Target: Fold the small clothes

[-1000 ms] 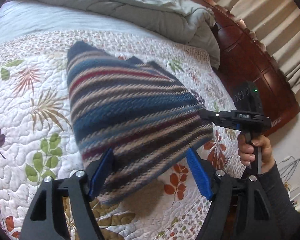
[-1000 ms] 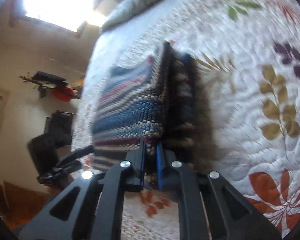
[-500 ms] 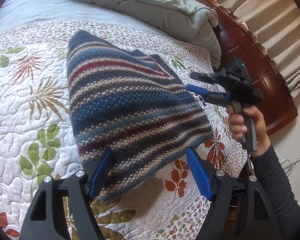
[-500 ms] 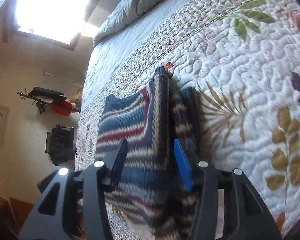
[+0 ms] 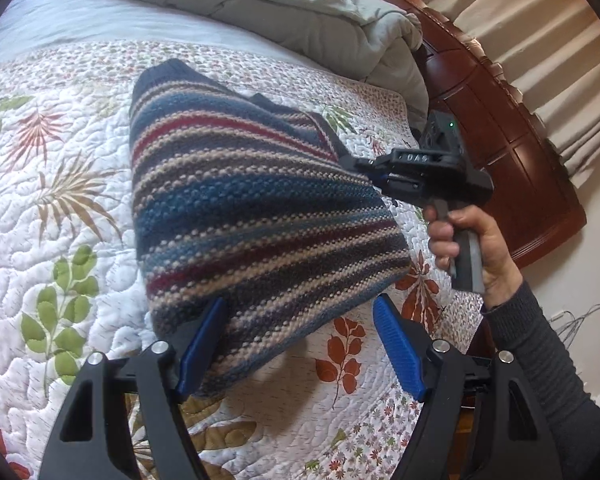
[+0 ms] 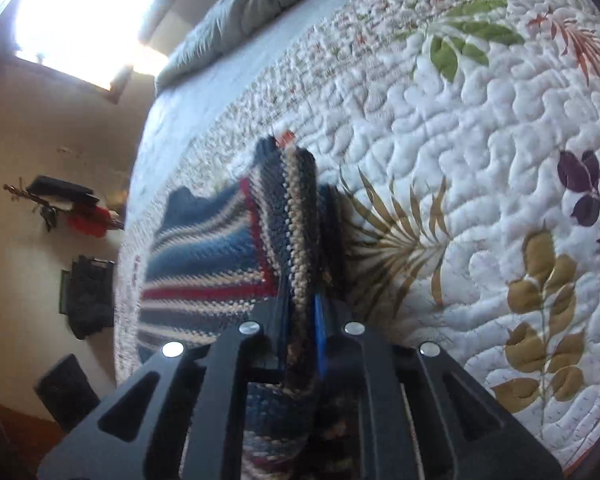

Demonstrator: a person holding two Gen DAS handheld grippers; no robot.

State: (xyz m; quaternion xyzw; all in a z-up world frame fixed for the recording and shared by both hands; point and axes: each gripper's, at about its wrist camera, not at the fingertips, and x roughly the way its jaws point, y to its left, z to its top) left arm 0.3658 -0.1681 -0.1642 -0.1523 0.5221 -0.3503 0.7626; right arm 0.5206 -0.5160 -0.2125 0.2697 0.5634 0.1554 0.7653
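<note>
A striped knit sweater [image 5: 244,216] in blue, red, tan and dark bands lies folded on the floral quilt [image 5: 52,200]. My left gripper [image 5: 300,344] is open, its blue pads either side of the sweater's near edge. My right gripper [image 5: 374,174], seen in the left wrist view, is at the sweater's right edge. In the right wrist view my right gripper [image 6: 302,320] is shut on the sweater's [image 6: 204,256] folded edge, with fabric bunched between the jaws.
A grey duvet [image 5: 284,4] is heaped at the head of the bed. A dark wooden headboard [image 5: 512,136] and beige curtains [image 5: 540,40] stand to the right. The quilt's edge drops off near the person's arm [image 5: 540,344].
My right gripper was shut on the sweater, opened and drew back half a second ago, and has now closed on its edge again. My left gripper stays open in place.
</note>
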